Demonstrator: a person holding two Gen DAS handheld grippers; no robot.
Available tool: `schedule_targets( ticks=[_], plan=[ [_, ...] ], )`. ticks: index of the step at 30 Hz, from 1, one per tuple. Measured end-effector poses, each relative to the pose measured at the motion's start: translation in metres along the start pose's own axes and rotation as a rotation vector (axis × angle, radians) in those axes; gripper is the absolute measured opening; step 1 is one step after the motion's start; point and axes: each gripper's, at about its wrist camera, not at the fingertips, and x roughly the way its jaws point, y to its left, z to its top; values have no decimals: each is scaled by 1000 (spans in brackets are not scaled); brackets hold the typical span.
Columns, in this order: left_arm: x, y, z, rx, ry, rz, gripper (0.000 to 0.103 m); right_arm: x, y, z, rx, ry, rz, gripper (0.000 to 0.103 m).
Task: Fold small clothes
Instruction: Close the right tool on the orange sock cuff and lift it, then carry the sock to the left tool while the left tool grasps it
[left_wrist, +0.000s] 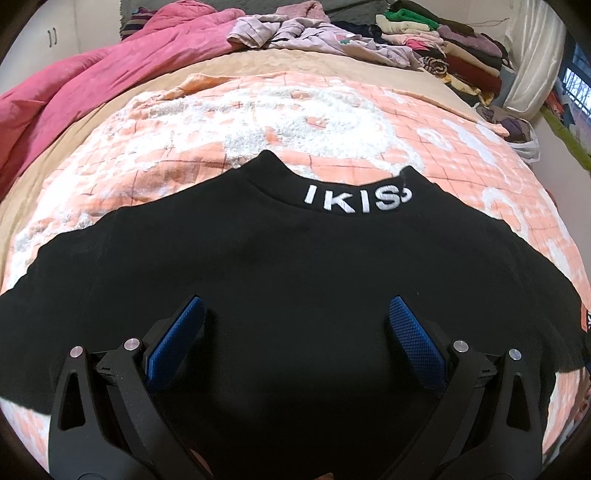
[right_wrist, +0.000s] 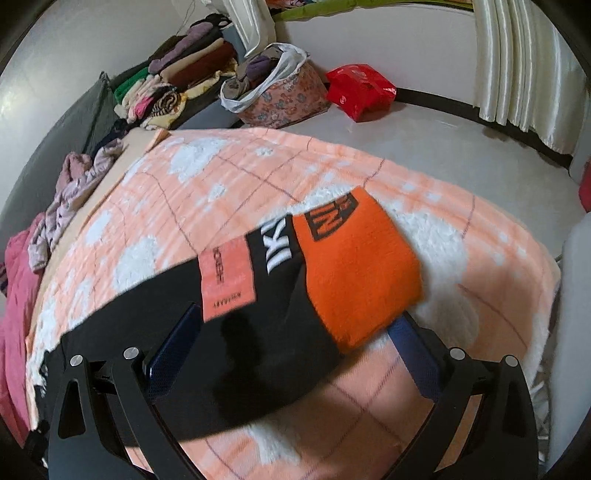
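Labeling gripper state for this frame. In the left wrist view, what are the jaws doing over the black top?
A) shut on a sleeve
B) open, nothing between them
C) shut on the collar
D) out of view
B: the left gripper has its blue pads spread wide apart above the black top, with only flat fabric showing in the gap and the lettered collar lying untouched beyond.

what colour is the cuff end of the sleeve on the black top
Orange cuff with a dark logo patch, on the black top; clearest in the right wrist view.
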Motion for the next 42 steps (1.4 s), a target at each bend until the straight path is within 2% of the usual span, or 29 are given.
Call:
schedule_targets(
  ticks=[3, 5, 6, 8, 10, 12, 17, 25, 32, 37, 42],
  plan=[
    [4, 3, 3, -12, 1, -11, 94, 0, -6, 6, 51, -8, 52, 98],
    [1, 5, 1, -22, -9, -35, 94, -7, -11, 8, 78, -26, 109, 82],
    [-4, 7, 0, -28, -25, -47, 94, -11, -12, 8, 78, -33, 130, 68],
    [-9, 7, -2, -32, -39, -59, 94, -15, -17, 8, 81, -42, 150, 56],
    [-15, 6, -4, -34, -41, -64, 94, -15, -23, 8, 104, -43, 185, 33],
    [-22, 6, -8, -33, -48, -73, 94, -18, -29, 8, 117, -60, 201, 22],
    [-35, 6, -11, -35, -52, -86, 94, -43, -17, 4, 39, -119, 257, 18],
    [-59, 16, -14, -38, -58, -68, 94, -90, 39, -7, -117, -175, 379, 14],
    [-77, 32, -15, -53, -80, -74, 94, -119, 108, -21, -255, -167, 511, 13],
    [-86, 51, -14, -97, -62, -145, 94, -134, 161, -40, -348, -142, 588, 13],
    [-96, 73, -12, -125, -81, -146, 94, -143, 216, -67, -438, -105, 650, 13]
  ],
)
